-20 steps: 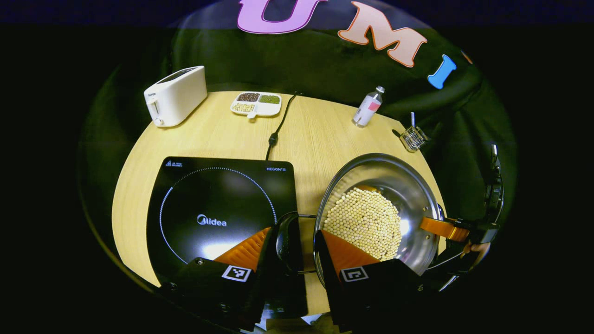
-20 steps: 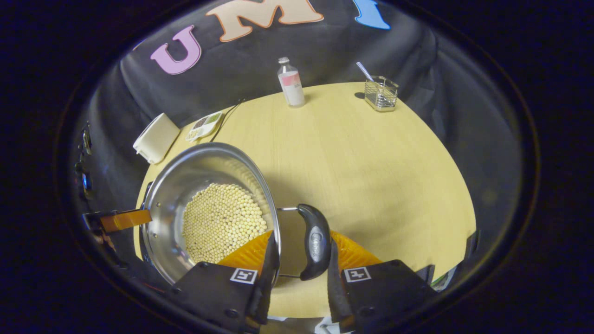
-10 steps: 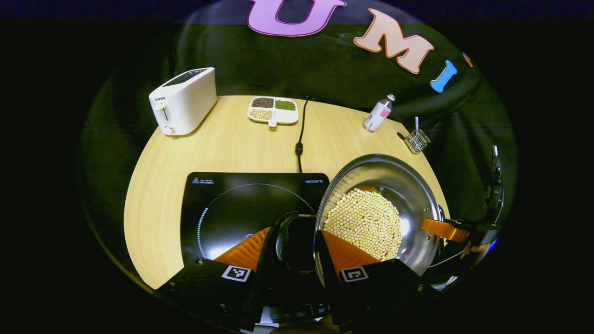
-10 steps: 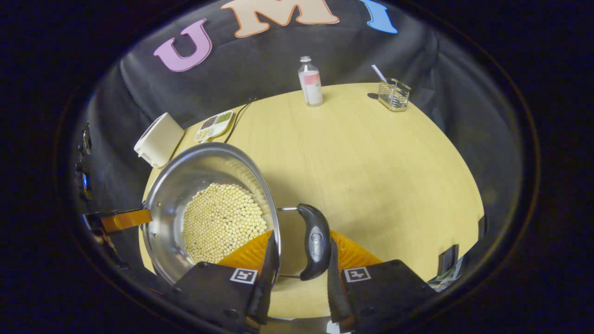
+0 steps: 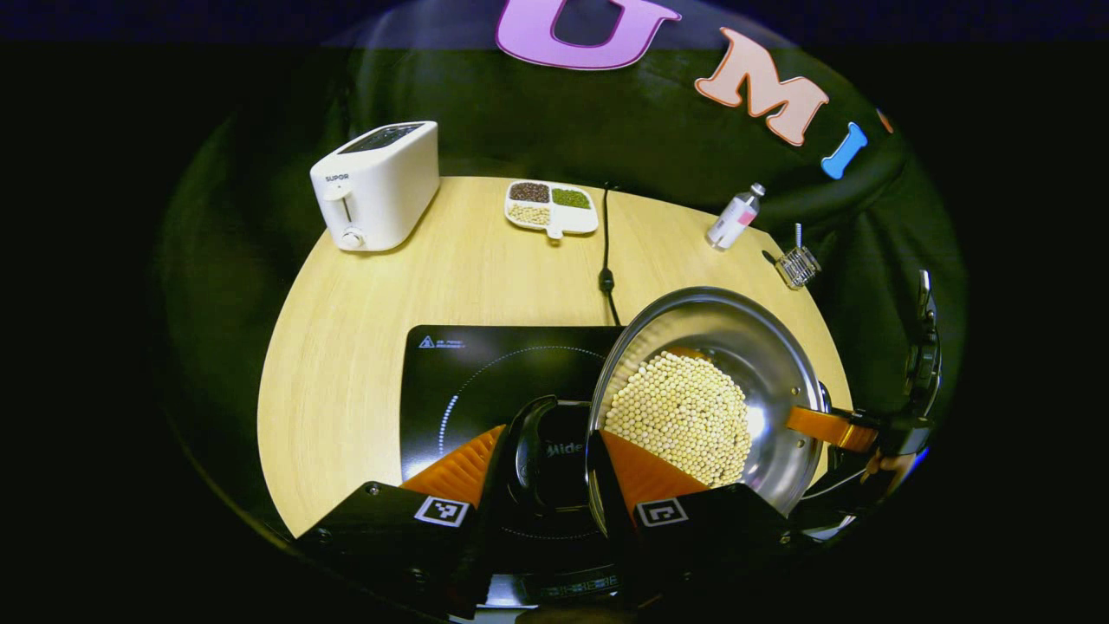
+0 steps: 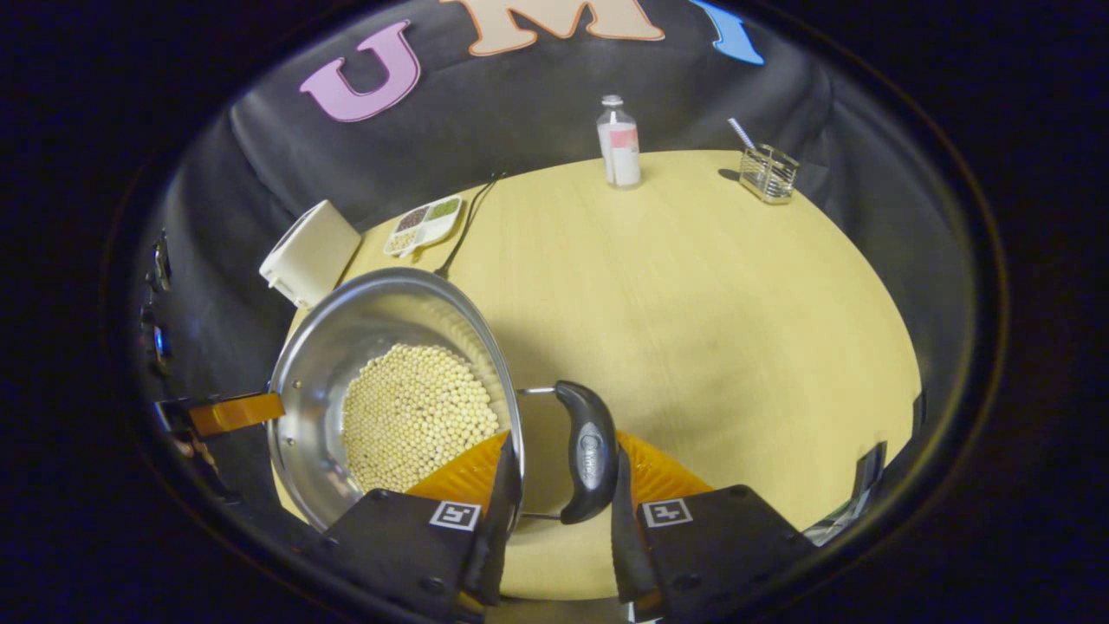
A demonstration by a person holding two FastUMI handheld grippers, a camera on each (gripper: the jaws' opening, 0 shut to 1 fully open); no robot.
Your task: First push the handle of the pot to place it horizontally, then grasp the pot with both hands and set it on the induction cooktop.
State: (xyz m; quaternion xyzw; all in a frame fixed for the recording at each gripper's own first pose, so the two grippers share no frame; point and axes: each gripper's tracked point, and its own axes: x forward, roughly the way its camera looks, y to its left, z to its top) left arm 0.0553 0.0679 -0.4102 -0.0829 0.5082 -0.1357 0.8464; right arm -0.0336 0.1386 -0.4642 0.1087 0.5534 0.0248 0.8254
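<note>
The steel pot [image 5: 706,390], loaded with pale soybeans [image 5: 680,416], is carried off the table between my two grippers, and in the left gripper view its near portion overlaps the right edge of the induction cooktop [image 5: 485,381]. The cooktop lies to the left of the pot, so I judge the coming move as a leftward shift followed by a descent onto the ring. The pot's two side handles run horizontally, one toward each gripper. My left gripper [image 5: 548,464] is clamped on the left handle [image 5: 533,451], fingers drawn in against it. My right gripper [image 6: 559,472] is likewise clamped on the right handle [image 6: 587,451]. Farther out on the wooden table [image 5: 485,269] stand a white toaster [image 5: 377,184], a divided dish [image 5: 552,206], a small bottle [image 5: 735,217] and a wire holder [image 5: 797,264].
</note>
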